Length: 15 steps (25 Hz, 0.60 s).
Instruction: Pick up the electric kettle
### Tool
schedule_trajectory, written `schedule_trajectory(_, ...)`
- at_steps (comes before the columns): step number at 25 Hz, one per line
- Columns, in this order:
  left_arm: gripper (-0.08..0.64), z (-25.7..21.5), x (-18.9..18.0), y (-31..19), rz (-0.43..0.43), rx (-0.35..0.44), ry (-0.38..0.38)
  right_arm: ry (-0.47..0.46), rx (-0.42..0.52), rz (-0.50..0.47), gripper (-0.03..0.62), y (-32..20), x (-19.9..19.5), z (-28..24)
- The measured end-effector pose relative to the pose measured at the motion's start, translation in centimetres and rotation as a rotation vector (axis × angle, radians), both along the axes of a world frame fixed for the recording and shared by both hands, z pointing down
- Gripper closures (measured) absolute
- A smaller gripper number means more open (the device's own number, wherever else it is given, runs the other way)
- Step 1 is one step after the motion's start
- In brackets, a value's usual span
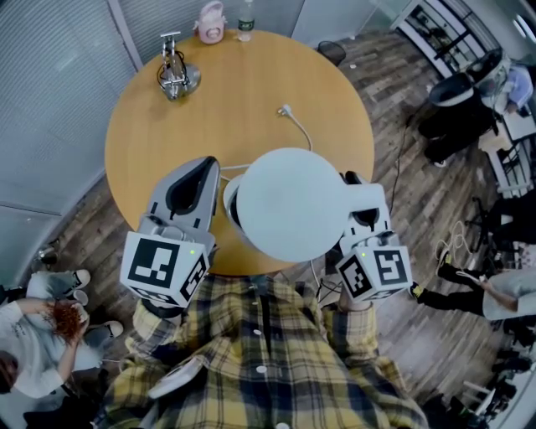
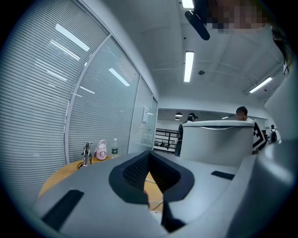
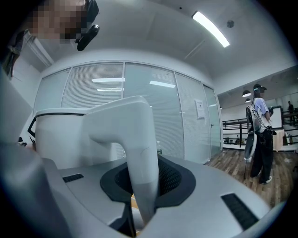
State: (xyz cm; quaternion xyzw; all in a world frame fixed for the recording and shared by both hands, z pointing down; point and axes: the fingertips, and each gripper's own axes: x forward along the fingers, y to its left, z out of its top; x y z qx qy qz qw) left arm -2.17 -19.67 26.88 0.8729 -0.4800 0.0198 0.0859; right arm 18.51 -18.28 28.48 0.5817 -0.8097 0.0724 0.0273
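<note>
The white electric kettle (image 1: 289, 205) is between my two grippers over the near edge of the round wooden table (image 1: 167, 126). My right gripper (image 1: 347, 180) is shut on the kettle's curved white handle (image 3: 137, 139), which runs down through the black pads. The kettle body (image 3: 56, 135) fills the left of the right gripper view. My left gripper (image 1: 209, 163) sits just left of the kettle, shut, with nothing in its black recess (image 2: 151, 174). In the left gripper view the kettle (image 2: 216, 142) stands to the right. A white cord with a plug (image 1: 289, 113) lies on the table behind the kettle.
At the table's far side stand a metal holder (image 1: 176, 75), a pink flask (image 1: 209, 21) and a water bottle (image 1: 244, 18). A glass wall with blinds runs along the left. People sit on the floor at lower left (image 1: 42, 318) and at the right (image 1: 477, 285).
</note>
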Motion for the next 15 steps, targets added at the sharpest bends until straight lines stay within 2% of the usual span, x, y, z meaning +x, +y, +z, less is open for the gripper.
schedule_trajectory(15, 0.557, 0.00, -0.44, -0.22, -0.015, -0.001, -0.006, 0.016, -0.014, 0.014, 0.506, -0.29, 0.22, 0.36)
